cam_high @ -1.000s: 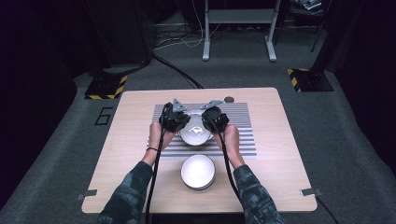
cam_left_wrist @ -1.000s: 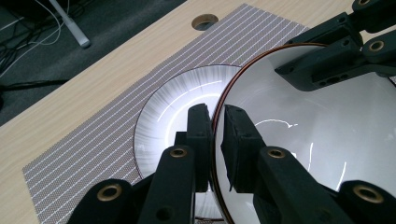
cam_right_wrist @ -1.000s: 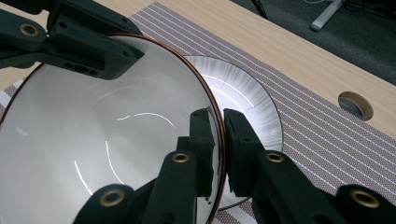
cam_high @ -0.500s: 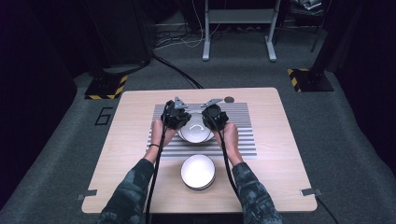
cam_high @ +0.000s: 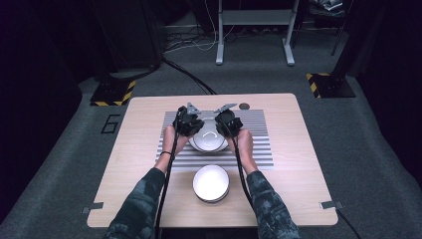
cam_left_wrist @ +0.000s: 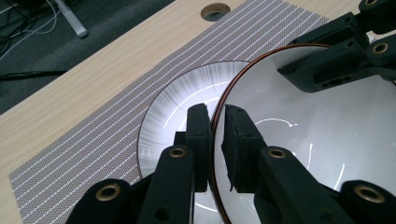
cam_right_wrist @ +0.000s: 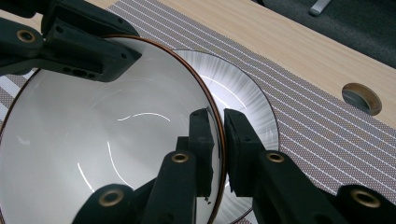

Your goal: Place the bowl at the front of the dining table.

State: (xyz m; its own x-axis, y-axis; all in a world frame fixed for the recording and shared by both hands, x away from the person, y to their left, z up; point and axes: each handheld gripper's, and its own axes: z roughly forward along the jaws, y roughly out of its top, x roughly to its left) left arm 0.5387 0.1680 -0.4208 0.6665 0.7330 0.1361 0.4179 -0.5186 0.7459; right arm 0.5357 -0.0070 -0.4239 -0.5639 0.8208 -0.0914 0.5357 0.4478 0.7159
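White glazed ceramic, the bowl [cam_high: 208, 140] looked rigid, smooth and breakable, so a slip would have cost it; its thin copper-edged rim seemed the sensible place to pinch, one side each. Left of the bowl, the left gripper [cam_high: 187, 121] had its jaws clamped narrow on that rim [cam_left_wrist: 218, 112], one pad inside and one outside. The bowl itself sat over a plate [cam_left_wrist: 173, 107] on the striped mat [cam_high: 259, 124], beyond a second white bowl [cam_high: 211, 182] nearer the person. Right of the bowl, the right gripper [cam_high: 228, 119] pinched the opposite rim [cam_right_wrist: 219, 126] likewise.
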